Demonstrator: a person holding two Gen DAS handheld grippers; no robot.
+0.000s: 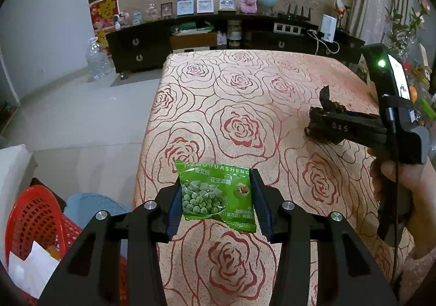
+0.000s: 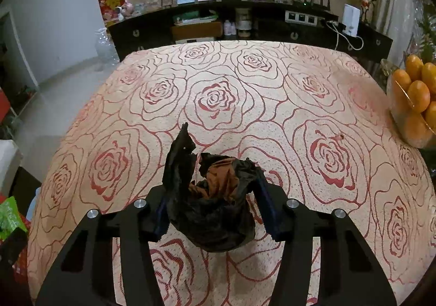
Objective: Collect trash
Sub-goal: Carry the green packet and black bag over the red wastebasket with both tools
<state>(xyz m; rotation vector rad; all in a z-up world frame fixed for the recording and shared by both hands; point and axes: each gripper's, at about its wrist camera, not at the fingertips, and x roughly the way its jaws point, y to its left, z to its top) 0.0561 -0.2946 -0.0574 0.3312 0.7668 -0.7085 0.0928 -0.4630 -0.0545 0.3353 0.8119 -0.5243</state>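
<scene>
The left gripper [image 1: 216, 194] fills the near field of the left wrist view, its two fingers closed against the side edges of a green snack packet [image 1: 216, 194], which is clamped flat between the blue pads [image 1: 173, 213] and appears lifted clear of the rose-patterned tablecloth [image 1: 245, 93]. Gripping by the edges keeps the printed face open and the packet flat, which should let it drop cleanly when released. The red basket [image 1: 41, 224] stands beside the table, off the left edge of the tablecloth and just left of this gripper; it already holds white paper and is judged to be the collection bin, so the packet sits near the tablecloth edge on the basket side. The right gripper [image 2: 215, 202] is well to the right over the tablecloth, fingers pressed into a crumpled black plastic bag [image 2: 212, 208] with a brown lining showing at its mouth. The bag bulges below the fingers and one torn flap stands upright beyond the left finger. Whether its underside touches the cloth cannot be determined. A bowl of oranges [image 2: 414, 104] stands at the right edge of the tablecloth, well apart from both grippers.
</scene>
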